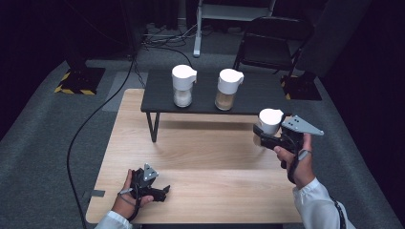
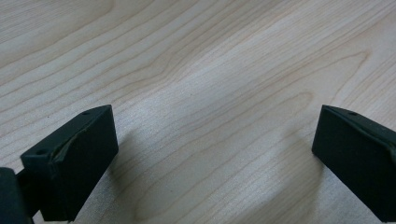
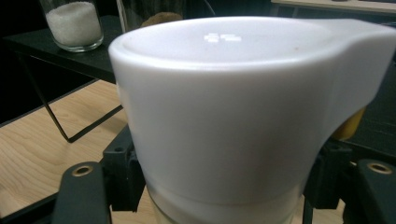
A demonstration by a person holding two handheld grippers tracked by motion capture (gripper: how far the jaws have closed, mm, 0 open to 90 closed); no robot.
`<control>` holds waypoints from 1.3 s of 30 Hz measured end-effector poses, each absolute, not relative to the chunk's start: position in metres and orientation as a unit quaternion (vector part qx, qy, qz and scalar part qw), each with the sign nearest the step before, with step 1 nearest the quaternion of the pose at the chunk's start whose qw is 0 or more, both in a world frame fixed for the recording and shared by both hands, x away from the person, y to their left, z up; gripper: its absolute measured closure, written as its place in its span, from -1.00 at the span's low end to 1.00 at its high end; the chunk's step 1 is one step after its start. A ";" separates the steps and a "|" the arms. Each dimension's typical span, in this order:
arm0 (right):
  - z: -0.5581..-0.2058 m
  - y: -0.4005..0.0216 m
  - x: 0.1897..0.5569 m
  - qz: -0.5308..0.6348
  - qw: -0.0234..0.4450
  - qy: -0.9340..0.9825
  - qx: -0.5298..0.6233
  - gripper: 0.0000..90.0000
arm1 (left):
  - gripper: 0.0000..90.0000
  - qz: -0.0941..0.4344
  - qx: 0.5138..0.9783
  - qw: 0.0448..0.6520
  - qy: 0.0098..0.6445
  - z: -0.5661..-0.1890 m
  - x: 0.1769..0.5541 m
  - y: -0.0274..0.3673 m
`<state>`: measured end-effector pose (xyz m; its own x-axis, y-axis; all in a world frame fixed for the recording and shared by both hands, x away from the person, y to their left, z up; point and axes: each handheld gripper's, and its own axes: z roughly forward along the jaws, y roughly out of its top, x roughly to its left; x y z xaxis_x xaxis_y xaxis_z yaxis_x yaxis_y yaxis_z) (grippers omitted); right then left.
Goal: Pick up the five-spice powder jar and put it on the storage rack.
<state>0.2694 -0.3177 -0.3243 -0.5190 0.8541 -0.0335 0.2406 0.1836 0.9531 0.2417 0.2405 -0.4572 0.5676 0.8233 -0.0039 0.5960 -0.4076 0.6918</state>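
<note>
Three white-lidded jars (image 1: 270, 125), two tools (image 1: 157, 191), one black shelf (image 1: 258, 90).

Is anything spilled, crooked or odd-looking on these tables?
Nothing stands out. Two white-lidded jars stand upright on the black shelf, a third jar is held upright in the right tool, and the wooden table shows no spills.

A white-lidded glass jar (image 1: 269, 125) sits between the right gripper (image 1: 265, 134) jaws, above the light wooden table (image 1: 205, 157). Beyond those jaws, a low black metal shelf (image 1: 258, 93) carries a white-lidded jar of white grains (image 1: 183, 86) leftward and a white-lidded jar of brown grains (image 1: 228, 89) beside it. The left gripper (image 1: 160, 192) jaws rest on the table, well apart from the jars.
</note>
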 end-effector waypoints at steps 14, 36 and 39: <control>-0.310 -0.315 0.271 0.513 0.313 0.700 0.385 -0.34 | -1.00 0.172 0.821 0.331 0.432 -0.457 0.242 0.240; -0.284 -0.316 0.281 0.518 0.333 0.679 0.400 -0.34 | -1.00 0.171 0.822 0.330 0.431 -0.457 0.243 0.240; -0.280 -0.317 0.283 0.522 0.336 0.674 0.401 -0.34 | -1.00 0.171 0.822 0.331 0.431 -0.457 0.243 0.240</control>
